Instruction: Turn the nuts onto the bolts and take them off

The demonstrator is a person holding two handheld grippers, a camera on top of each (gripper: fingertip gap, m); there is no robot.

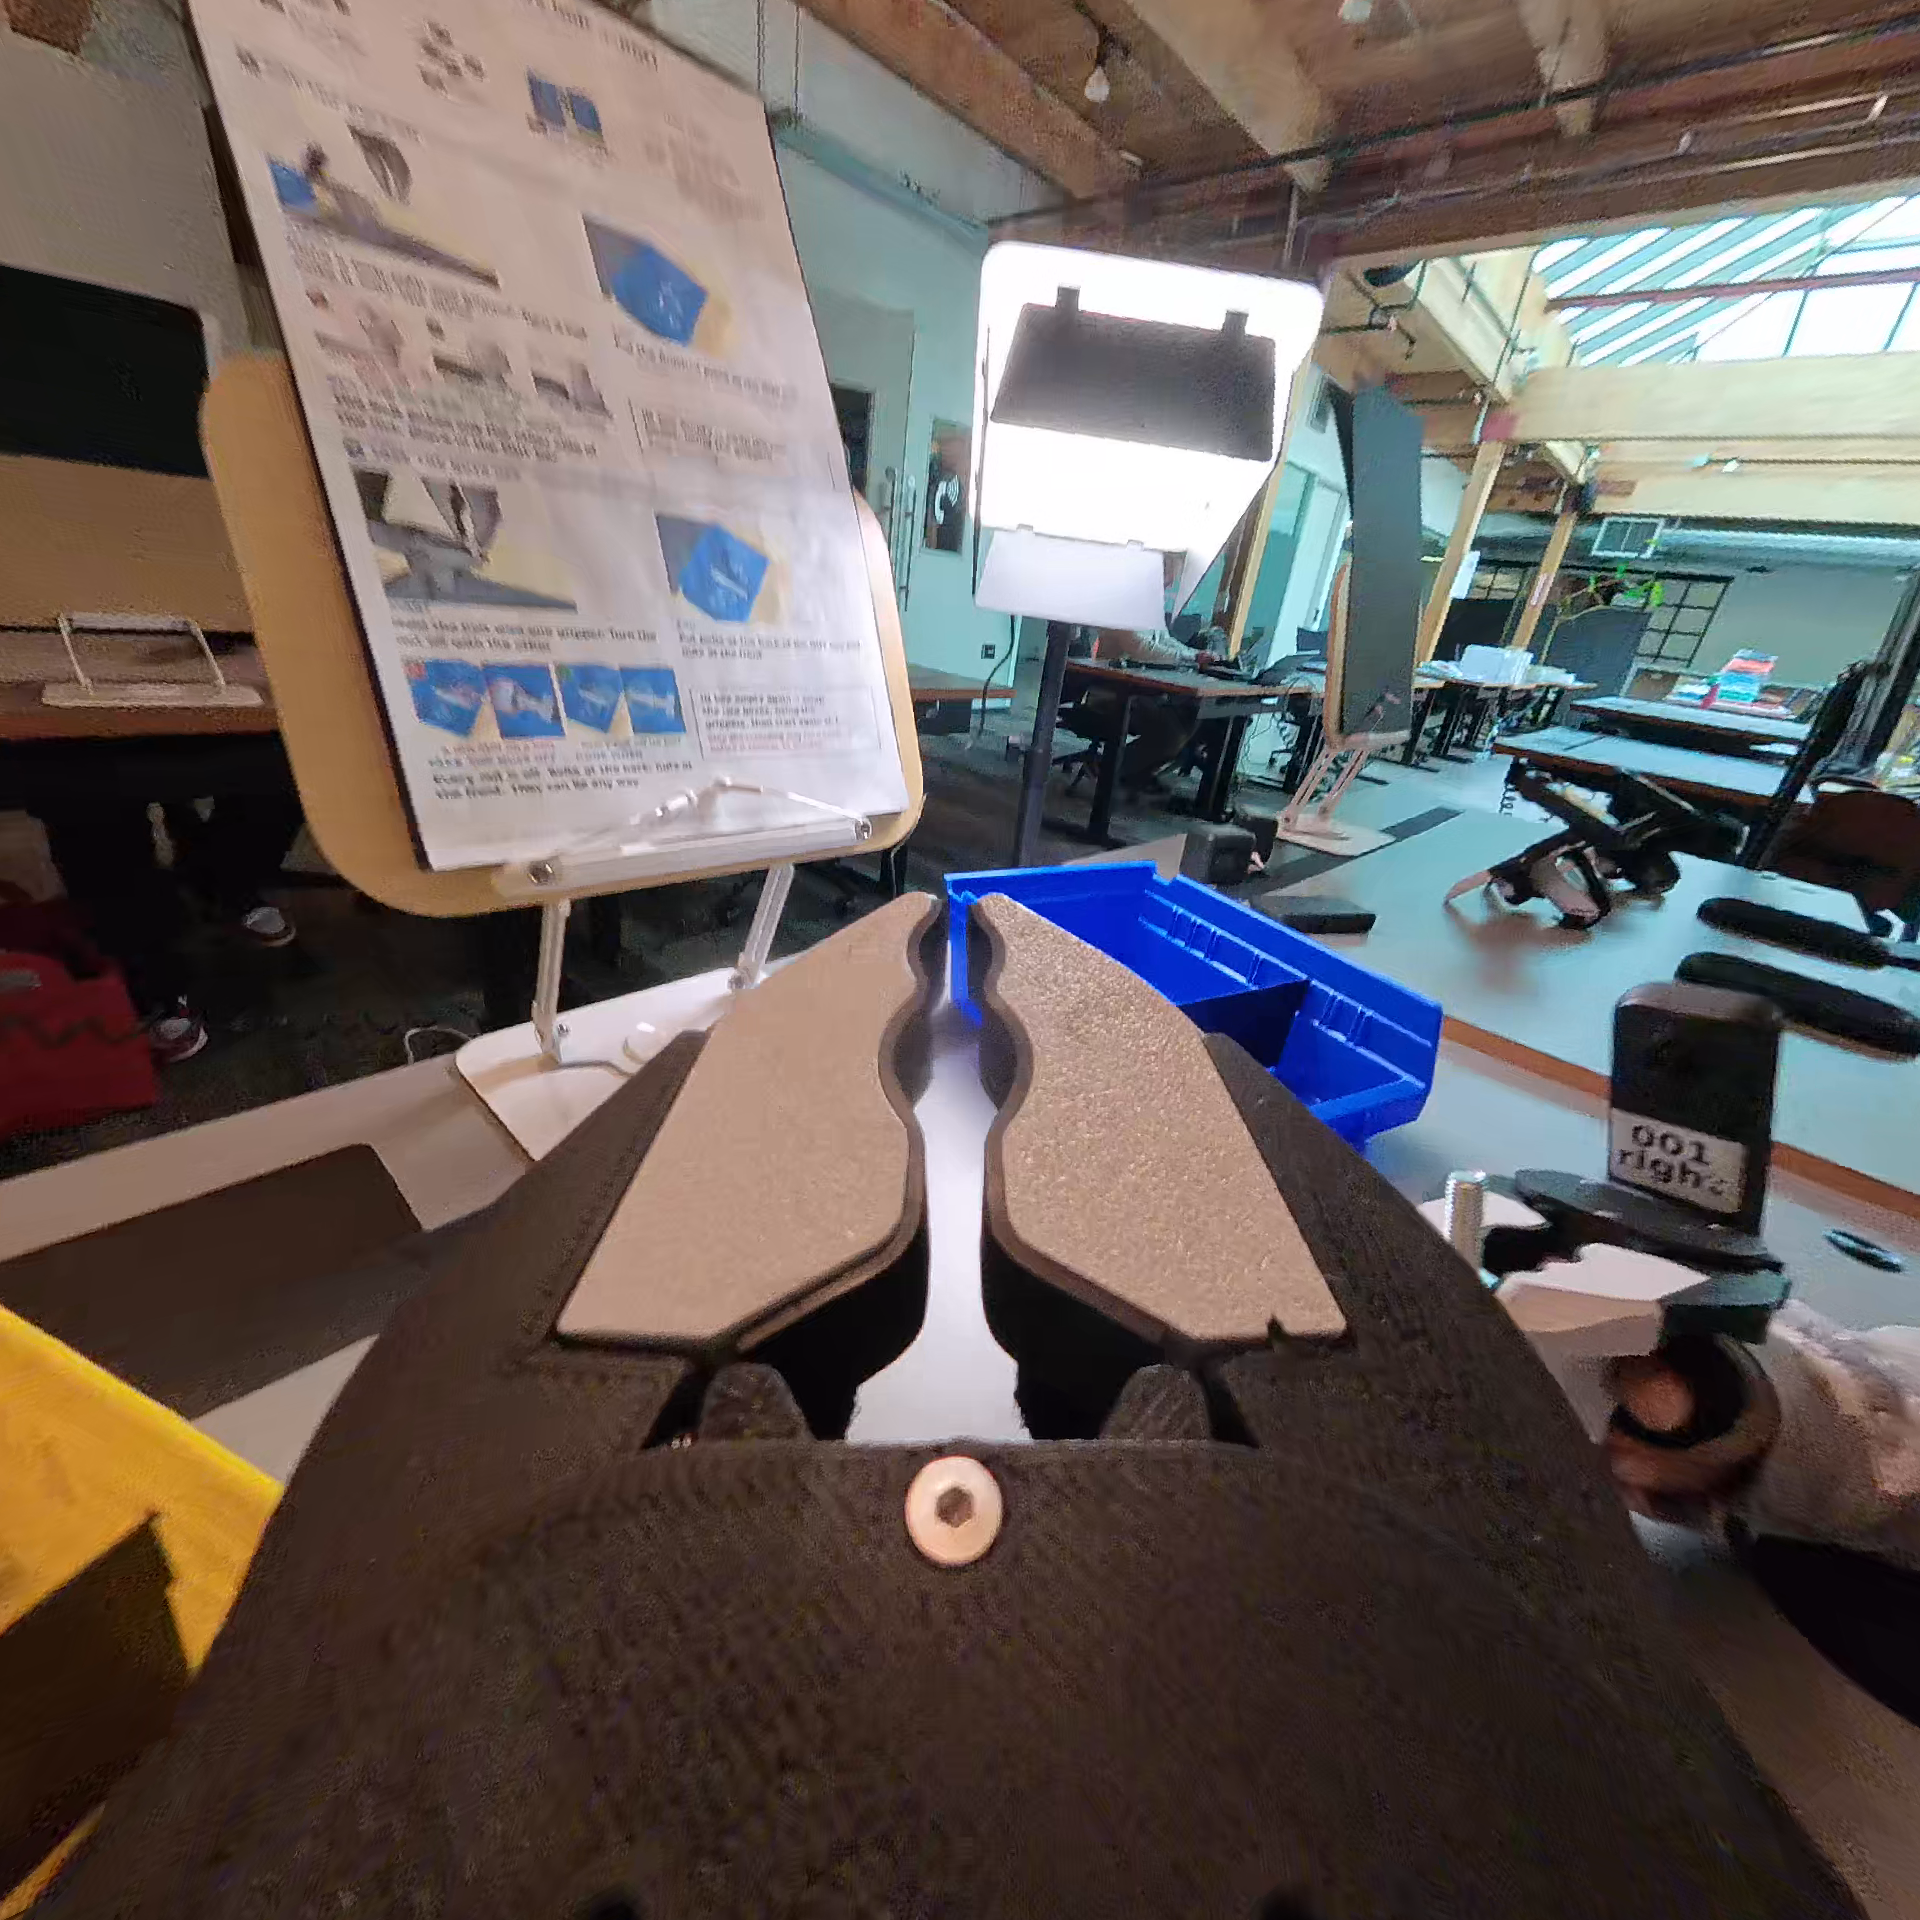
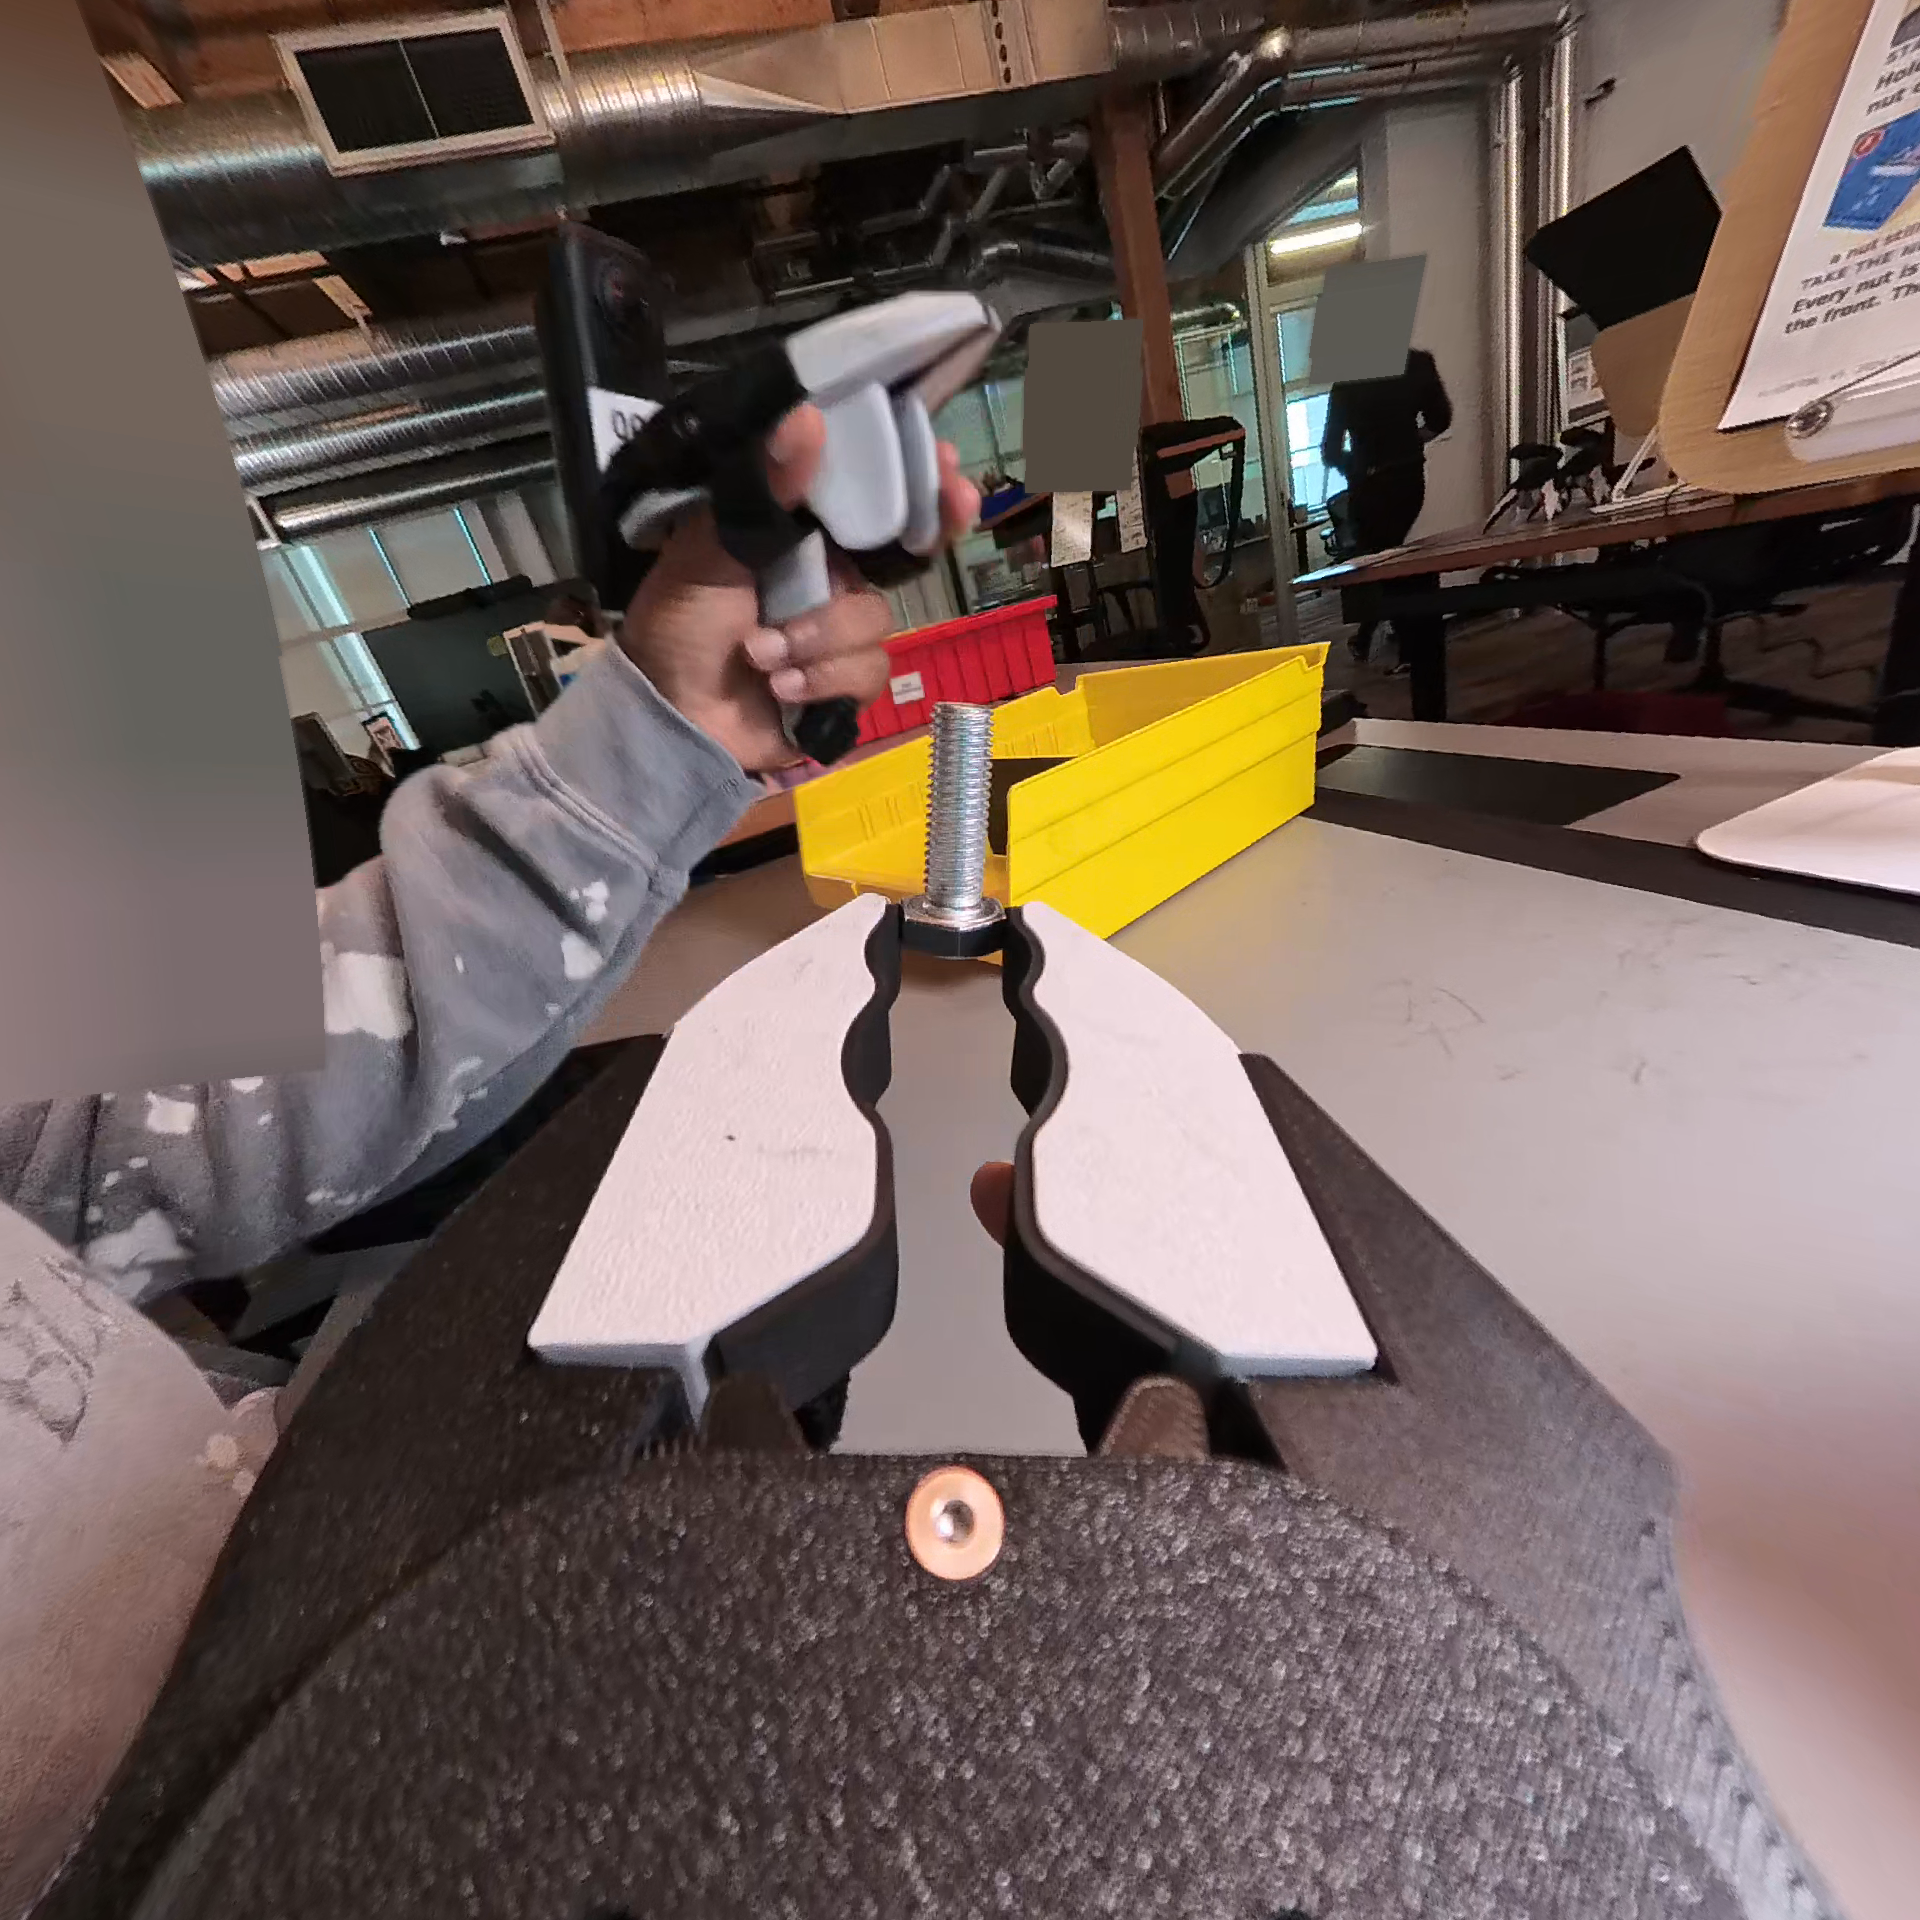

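My right gripper (image 2: pixel 951 923) is shut on the head of a silver bolt (image 2: pixel 958 810). The bolt stands upright just above the grey table (image 2: pixel 1455 1039), its thread bare with no nut on it. A black hex piece sits under the head between the fingertips. My left gripper (image 1: pixel 945 920) is shut, with nothing visible between its pads. In the right wrist view it is raised in a hand (image 2: pixel 894 353), up and left of the bolt, and blurred. The right gripper (image 1: pixel 1662 1236) and the bolt (image 1: pixel 1465 1205) also show low at the right of the left wrist view.
A blue divided bin (image 1: pixel 1299 997) lies ahead of the left gripper. A yellow bin (image 2: pixel 1164 769) lies behind the bolt, with a red bin (image 2: pixel 977 665) farther back. An instruction sheet on a stand (image 1: pixel 540 468) is at the table's far left. A grey sleeve (image 2: pixel 499 883) crosses the left. The left gripper's tips are roughly 20 cm from the right gripper's.
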